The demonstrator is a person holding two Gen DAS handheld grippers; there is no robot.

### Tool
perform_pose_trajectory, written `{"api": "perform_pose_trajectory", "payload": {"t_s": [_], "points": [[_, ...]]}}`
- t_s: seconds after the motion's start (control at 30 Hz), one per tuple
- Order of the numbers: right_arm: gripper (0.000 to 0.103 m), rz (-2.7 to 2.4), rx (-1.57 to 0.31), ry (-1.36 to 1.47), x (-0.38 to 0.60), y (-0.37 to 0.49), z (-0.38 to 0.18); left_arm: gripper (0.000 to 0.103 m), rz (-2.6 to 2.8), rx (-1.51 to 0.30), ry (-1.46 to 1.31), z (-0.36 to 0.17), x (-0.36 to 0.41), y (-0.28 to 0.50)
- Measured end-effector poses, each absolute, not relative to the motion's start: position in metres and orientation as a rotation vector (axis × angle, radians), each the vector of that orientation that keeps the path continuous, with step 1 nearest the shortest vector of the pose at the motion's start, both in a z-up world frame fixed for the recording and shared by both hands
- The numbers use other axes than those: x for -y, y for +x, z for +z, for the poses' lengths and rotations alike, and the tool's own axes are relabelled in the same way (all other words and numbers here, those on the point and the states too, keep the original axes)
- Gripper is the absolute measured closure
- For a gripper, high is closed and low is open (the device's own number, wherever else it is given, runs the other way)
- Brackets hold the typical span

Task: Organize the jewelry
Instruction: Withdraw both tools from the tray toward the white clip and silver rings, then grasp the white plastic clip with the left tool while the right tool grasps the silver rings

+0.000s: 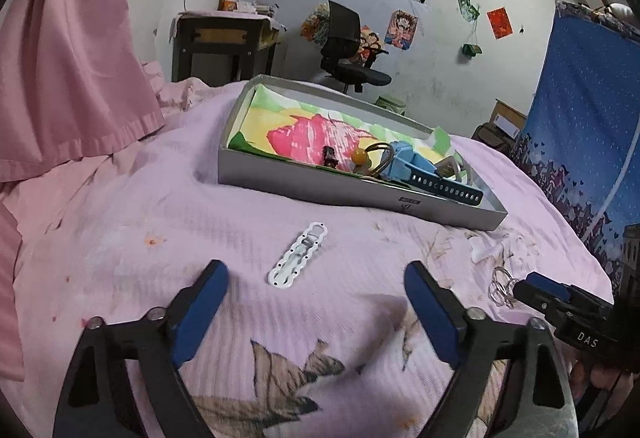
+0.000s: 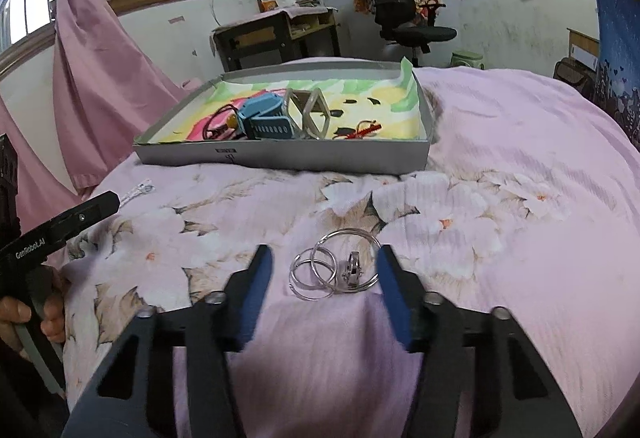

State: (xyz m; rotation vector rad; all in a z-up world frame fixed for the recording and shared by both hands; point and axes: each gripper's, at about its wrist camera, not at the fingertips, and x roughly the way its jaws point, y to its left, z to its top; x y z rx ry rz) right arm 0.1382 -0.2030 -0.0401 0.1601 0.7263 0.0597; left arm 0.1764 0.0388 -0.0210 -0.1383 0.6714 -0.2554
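A white hair clip (image 1: 298, 256) lies flat on the pink flowered bedspread. My left gripper (image 1: 315, 268) stands open around the clip's near end, and its pads touch nothing. A bunch of linked silver rings (image 2: 336, 266) lies on the bedspread between the jaws of my right gripper (image 2: 325, 251). The right pad is close to the largest ring, the left pad is clear of the bunch, and neither pad presses on it. Behind them stands a shallow grey box (image 1: 320, 184) (image 2: 280, 158) lined with coloured paper. It holds a blue strap (image 2: 266, 120), clear angular bangles (image 2: 310, 114) and other small pieces.
A pink curtain (image 1: 68, 58) hangs at the left beside the bed. A desk (image 2: 280, 30) and a black office chair (image 2: 404, 14) stand against the far wall. A blue cloth (image 1: 592, 126) hangs at the right. A hand (image 2: 24, 318) holds the left gripper's handle.
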Motion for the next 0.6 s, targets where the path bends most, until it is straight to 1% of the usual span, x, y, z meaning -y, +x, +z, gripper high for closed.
{"api": "perform_pose_trajectory", "payload": {"t_s": [0.03,0.07,0.1,0.13,0.37,0.43,0.47,0.6], "points": [[0.062,0.057,-0.730,0.162,0.204,0.139,-0.041,0.025,-0.260,-0.678,-0.138,-0.022,-0.038,0.179],[0.066,0.054,-0.736,0.166,0.204,0.140,-0.042,0.027,-0.263,-0.682,-0.138,-0.022,-0.038,0.181],[0.069,0.050,-0.743,0.167,0.204,0.141,-0.043,0.032,-0.270,-0.690,-0.140,-0.024,-0.038,0.184],[0.070,0.044,-0.749,0.169,0.205,0.142,-0.045,0.037,-0.273,-0.697,-0.141,-0.025,-0.037,0.186],[0.079,0.023,-0.780,0.176,0.207,0.149,-0.052,0.057,-0.274,-0.739,-0.117,-0.031,-0.033,0.196],[0.083,0.019,-0.785,0.176,0.207,0.150,-0.054,0.067,-0.272,-0.749,-0.106,-0.032,-0.030,0.198],[0.086,0.019,-0.786,0.175,0.206,0.150,-0.054,0.068,-0.272,-0.752,-0.104,-0.032,-0.031,0.198],[0.088,0.017,-0.789,0.169,0.205,0.151,-0.055,0.076,-0.270,-0.767,-0.085,-0.033,-0.029,0.200]]}}
